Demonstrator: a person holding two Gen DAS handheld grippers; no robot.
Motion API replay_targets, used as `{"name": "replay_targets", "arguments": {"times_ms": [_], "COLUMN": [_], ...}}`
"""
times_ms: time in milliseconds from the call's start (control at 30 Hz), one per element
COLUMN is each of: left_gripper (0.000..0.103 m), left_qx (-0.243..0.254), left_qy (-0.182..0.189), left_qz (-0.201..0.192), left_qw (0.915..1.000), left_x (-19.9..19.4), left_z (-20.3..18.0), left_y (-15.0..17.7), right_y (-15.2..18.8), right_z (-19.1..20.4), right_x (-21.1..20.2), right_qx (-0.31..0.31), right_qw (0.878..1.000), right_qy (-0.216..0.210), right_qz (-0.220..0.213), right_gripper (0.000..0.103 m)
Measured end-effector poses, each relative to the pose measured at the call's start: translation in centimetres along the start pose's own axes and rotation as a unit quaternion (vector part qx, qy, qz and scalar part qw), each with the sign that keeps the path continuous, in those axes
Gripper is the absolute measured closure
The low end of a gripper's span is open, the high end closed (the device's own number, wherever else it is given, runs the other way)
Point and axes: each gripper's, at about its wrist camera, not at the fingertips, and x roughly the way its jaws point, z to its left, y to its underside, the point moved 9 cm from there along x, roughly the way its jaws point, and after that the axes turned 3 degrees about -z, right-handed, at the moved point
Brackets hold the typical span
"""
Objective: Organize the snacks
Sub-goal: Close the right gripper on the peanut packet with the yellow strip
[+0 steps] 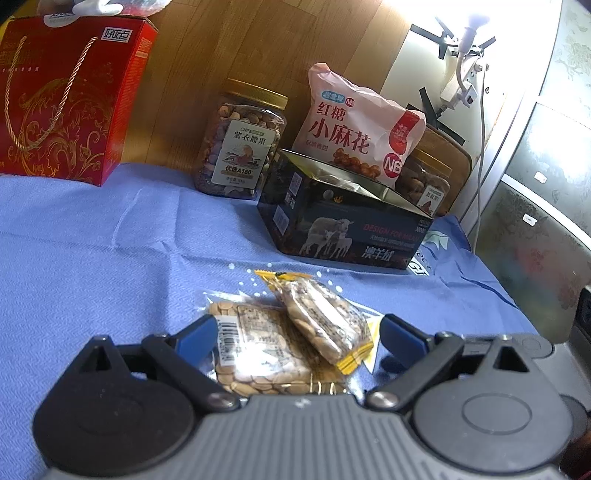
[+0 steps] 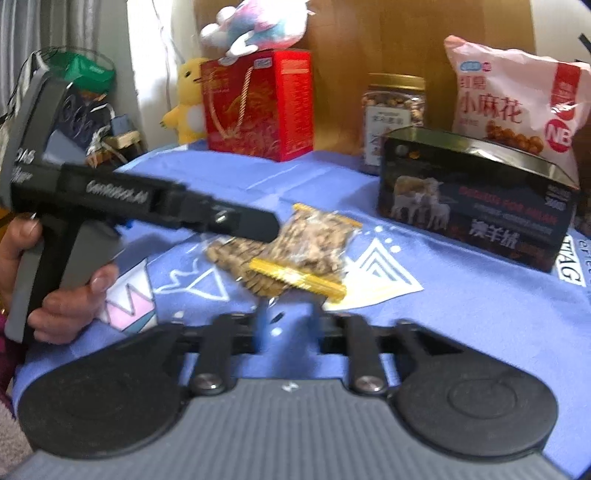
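A blue cloth (image 1: 92,236) with white printed figures covers the table and bears everything else. The open black rectangular tin with a sheep picture on its side (image 1: 343,225) serves as the landmark. Far to its left at the back stands a tall red cardboard gift box with gold scrollwork and a rope handle (image 1: 70,99); in the right wrist view a pastel plush toy (image 2: 255,26) sits on top of that box and a yellow plush duck (image 2: 188,99) stands just beside it. Directly behind the tin leans a pink plastic bag of fried dough twists (image 1: 354,125). Behind the tin's left end stands a clear plastic jar of nuts with a gold lid (image 1: 240,140); a second, similar jar (image 1: 428,181) shows behind its right end.

In front of the tin, apart from it, lie two clear packets of small tan biscuits, the flat lower packet (image 1: 255,354) under the yellow-edged upper packet (image 1: 325,321), which rests tilted across it.

The left gripper (image 1: 295,332), held in a hand (image 2: 66,295), straddles both packets with its blue fingers spread wide, neither pressing on them. The right gripper (image 2: 291,314) points at the yellow edge from the near side; its blurred fingers stand apart, with nothing held.
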Motion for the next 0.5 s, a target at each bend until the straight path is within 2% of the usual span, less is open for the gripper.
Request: {"name": "replay_targets", "arguments": {"times_ms": [33, 100, 200, 300, 367, 400, 433, 467, 500], "left_gripper": [0.005, 0.005, 0.005, 0.005, 0.005, 0.005, 0.005, 0.005, 0.005], "left_qx": [0.0, -0.002, -0.003, -0.004, -0.004, -0.003, -0.003, -0.003, -0.003], "left_qy": [0.0, 0.001, 0.002, 0.001, 0.0, -0.001, -0.001, 0.0, 0.0], "left_qz": [0.0, -0.001, -0.002, -0.003, -0.002, -0.003, -0.003, -0.003, -0.003], "left_qw": [1.0, 1.0, 1.0, 1.0, 1.0, 1.0, 1.0, 1.0, 1.0], "left_x": [0.0, 0.0, -0.1, -0.2, -0.2, -0.2, -0.2, -0.2, -0.2], "left_z": [0.0, 0.1, 0.1, 0.1, 0.1, 0.1, 0.1, 0.1, 0.1], "left_y": [0.0, 0.0, 0.0, 0.0, 0.0, -0.1, -0.1, -0.1, -0.1], "right_y": [-0.2, -0.4, -0.8, -1.0, -0.8, -0.8, -0.9, -0.9, -0.9], "right_z": [-0.2, -0.4, -0.3, 0.1, 0.4, 0.5, 0.6, 0.8, 1.0], "right_x": [0.0, 0.2, 1.0, 1.9, 2.5, 2.6, 2.5, 2.4, 2.3], "right_qx": [0.003, 0.002, -0.012, -0.031, -0.044, -0.045, -0.048, -0.053, -0.055], "right_qw": [1.0, 1.0, 1.0, 1.0, 0.999, 0.999, 0.999, 0.998, 0.998], "right_qy": [0.002, 0.003, 0.004, 0.001, 0.002, -0.001, -0.001, -0.005, -0.008], "right_qz": [-0.003, -0.004, -0.001, 0.007, 0.018, 0.019, 0.017, 0.02, 0.023], "right_gripper": [0.053, 0.052, 0.04, 0.04, 0.05, 0.066, 0.093, 0.101, 0.101]}}
